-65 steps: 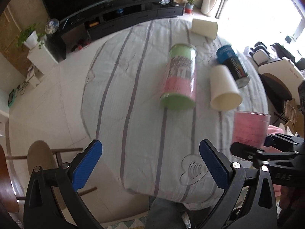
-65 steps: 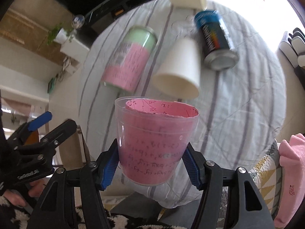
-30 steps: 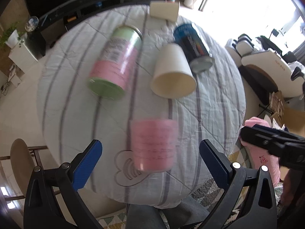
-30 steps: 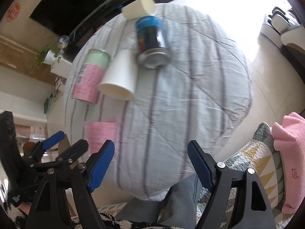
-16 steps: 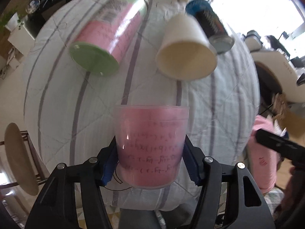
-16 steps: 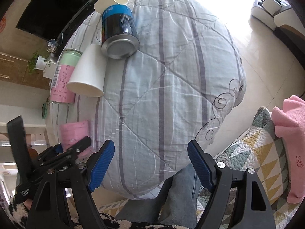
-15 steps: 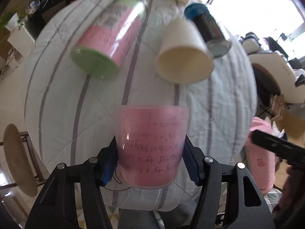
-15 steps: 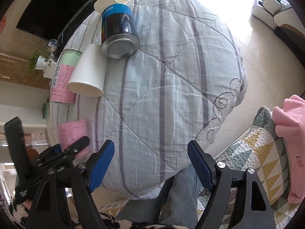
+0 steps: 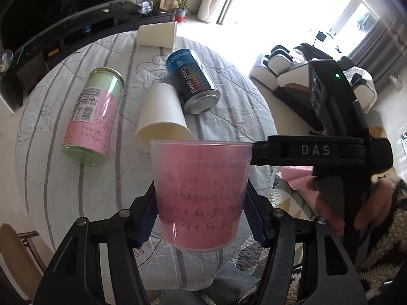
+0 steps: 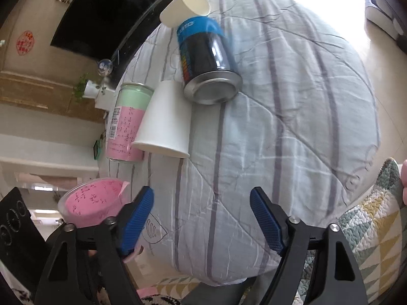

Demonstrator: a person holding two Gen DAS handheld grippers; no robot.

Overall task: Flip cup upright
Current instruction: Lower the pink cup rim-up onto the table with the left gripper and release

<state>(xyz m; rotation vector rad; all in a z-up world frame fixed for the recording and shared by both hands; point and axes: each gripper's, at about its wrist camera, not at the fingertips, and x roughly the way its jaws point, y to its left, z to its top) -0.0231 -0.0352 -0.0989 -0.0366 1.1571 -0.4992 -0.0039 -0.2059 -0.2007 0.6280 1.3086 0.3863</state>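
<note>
A: Striped cloth (image 9: 216,81) carries the cans and paper cups lying on their sides. Left view?

B: Left gripper (image 9: 201,218) clamps the pink cup (image 9: 201,193) low on its wall, rim up, so it can be set down upright.

A: Right view?

B: Right gripper (image 10: 202,218) gapes wide, holding nothing; the cup is at its lower left.

Your left gripper (image 9: 201,213) squeezes the pink cup (image 9: 200,193), open end up. At twelve o'clock lies a white paper cup (image 9: 162,118). At ten o'clock lies a green can (image 9: 92,117).
</note>
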